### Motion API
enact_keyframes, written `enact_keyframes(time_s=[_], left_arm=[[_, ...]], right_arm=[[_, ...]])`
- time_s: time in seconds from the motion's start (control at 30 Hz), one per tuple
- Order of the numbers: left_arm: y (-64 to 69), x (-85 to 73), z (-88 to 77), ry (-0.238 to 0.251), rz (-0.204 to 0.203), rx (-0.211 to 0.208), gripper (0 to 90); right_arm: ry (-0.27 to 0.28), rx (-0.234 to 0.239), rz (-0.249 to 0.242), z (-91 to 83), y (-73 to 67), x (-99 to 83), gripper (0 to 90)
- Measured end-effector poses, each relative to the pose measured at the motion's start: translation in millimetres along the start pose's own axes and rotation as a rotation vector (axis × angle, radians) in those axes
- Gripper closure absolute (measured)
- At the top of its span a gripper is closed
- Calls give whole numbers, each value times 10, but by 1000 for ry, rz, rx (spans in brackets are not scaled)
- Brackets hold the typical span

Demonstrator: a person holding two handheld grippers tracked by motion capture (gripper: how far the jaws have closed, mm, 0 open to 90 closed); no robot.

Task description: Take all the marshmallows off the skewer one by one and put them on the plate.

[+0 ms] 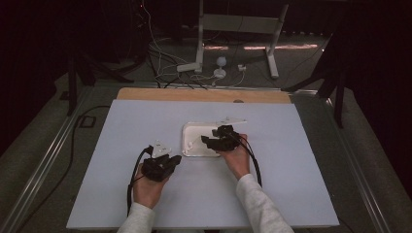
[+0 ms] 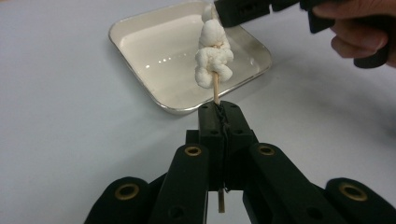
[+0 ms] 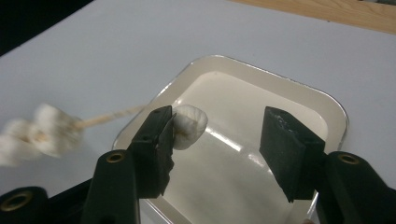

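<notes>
**Skewer pinched in my left claw, right claw spread over the tray**

My left claw [image 2: 219,116] is clamped tight on a thin wooden skewer [image 2: 216,91], which rises from between the jaws and also pokes out below them. Threaded on the skewer is a stack of white, puffy marshmallow pieces [image 2: 213,56], held up in front of the near corner of the shallow, cream-coloured square tray with a metal rim [image 2: 140,74]. The tray sits on the pale grey desk [image 2: 56,121], a little right of its middle in the high view.

My right claw [image 3: 215,140] hovers over the tray with its jaws standing apart. One loose white marshmallow piece [image 3: 189,126] is touching the inner face of its left jaw; the right jaw is well clear of it, so nothing is squeezed. In the right gripper view the loaded skewer appears blurred at the left, beside the tray's edge.

From above, my left hand [image 1: 148,187] is near the desk's front, and my right hand [image 1: 235,158] is at the tray's right side
</notes>
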State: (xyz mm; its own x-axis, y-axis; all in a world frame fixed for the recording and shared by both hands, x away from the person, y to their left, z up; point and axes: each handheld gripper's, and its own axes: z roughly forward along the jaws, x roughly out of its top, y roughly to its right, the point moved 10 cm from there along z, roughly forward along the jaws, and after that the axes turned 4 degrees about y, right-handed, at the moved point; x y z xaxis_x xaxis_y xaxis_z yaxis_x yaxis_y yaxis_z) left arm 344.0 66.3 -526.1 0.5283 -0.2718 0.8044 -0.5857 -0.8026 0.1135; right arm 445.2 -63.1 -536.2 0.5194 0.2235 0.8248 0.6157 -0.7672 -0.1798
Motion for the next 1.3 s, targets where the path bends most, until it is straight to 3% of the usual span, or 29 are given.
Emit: enact_keyframes(time_s=[0.3,0.7,0.77,0.87,1.17,1.3], left_arm=[[-5,-62,76,-34,10,13,900],[4,-48,84,-22,-2,7,900],[18,-41,83,-19,-4,3,900],[25,-37,77,-21,-1,0,900],[15,-33,63,-19,-10,-1,900],[-9,-14,43,-6,-18,5,900]], right_arm=[[23,27,20,-24,-27,37,455],[27,33,-5,-68,-70,55,441],[-1,20,-31,-39,-83,15,457],[-30,-7,-30,0,-51,-44,476],[-49,-39,-21,44,10,-97,483],[-18,-5,-11,-15,-56,-62,466]])
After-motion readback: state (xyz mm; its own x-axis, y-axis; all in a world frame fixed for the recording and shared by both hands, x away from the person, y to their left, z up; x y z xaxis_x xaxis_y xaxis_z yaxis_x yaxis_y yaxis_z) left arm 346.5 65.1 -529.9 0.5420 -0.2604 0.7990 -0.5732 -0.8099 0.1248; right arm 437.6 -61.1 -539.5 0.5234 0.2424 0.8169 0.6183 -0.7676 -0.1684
